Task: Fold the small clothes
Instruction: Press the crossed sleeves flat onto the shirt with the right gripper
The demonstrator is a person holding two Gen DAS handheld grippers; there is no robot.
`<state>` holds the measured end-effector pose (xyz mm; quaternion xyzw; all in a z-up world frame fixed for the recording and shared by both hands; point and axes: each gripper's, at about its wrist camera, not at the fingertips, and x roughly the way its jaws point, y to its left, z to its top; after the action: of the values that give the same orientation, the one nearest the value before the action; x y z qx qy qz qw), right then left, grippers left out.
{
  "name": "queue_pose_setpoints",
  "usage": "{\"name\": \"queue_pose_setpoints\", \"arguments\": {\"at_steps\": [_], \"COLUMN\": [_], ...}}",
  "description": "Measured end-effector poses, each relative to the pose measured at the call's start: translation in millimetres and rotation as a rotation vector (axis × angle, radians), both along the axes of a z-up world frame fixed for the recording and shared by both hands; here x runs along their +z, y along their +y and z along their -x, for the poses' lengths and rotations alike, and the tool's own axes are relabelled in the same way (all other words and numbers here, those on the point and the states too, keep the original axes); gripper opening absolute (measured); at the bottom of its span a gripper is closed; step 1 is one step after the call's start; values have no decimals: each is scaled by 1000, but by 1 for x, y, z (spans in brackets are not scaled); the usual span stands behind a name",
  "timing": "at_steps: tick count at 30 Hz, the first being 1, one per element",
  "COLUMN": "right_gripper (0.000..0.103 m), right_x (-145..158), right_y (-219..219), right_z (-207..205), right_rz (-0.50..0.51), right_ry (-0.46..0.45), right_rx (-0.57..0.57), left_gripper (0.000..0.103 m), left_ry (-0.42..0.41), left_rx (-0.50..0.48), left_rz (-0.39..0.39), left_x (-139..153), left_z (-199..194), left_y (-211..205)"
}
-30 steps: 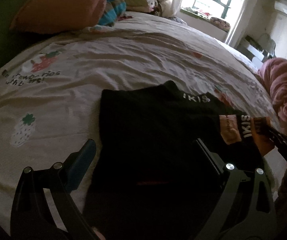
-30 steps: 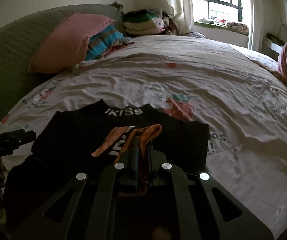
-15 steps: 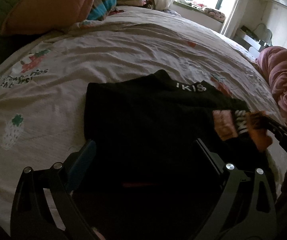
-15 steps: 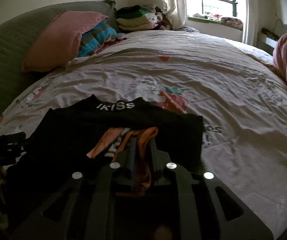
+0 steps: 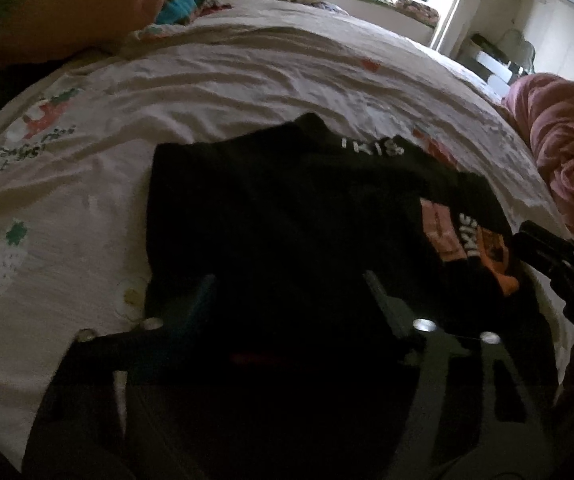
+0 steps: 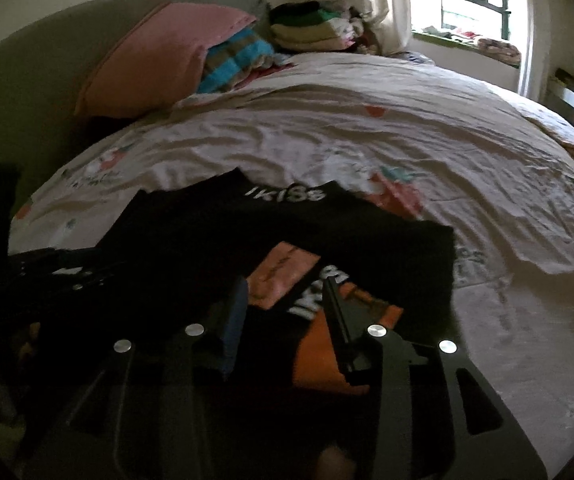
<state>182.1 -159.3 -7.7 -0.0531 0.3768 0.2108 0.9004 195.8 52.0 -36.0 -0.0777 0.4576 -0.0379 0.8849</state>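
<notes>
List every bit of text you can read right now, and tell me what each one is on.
"ikiSs": white letters at the far edge of the black garment.
"IKIS", partly hidden: folded orange-and-black cuff.
Pink label: print too small to read.
Bedsheet: dark lettering by the strawberry, too blurred to read.

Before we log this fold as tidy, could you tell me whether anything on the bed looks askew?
Yes: the black garment has an orange-and-pink part folded onto it at a slant, off square with its edges. It lies between the open right claw.
</notes>
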Motion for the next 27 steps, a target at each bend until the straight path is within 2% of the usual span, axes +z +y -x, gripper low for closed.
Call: {"name": "queue_pose_setpoints", "arguments": {"at_steps": [10,19,22,24,27], "right_gripper": [39,40,43,44,44], "right_x": [-18,-40,-45,-49,-41], "right_y": [23,16,9,-1,-6], "right_z": [5,-2,-6,-9,-5], "right_rz": [27,70,97,39,17], "right_ry": [69,135,150,184,166], "right_rx": [73,27,-20,-31,-39], "left_gripper": [53,53,53,53,53], "left_ry": [33,31,32,31,31], "left_rx": [-19,-18,-18,-18,-17], "left_rz": [21,27,29,30,29], "left_x": [-13,-14,-14,-13,-13], "left_z": [3,6,5,6,6], "left_y": [5,5,5,5,5]}}
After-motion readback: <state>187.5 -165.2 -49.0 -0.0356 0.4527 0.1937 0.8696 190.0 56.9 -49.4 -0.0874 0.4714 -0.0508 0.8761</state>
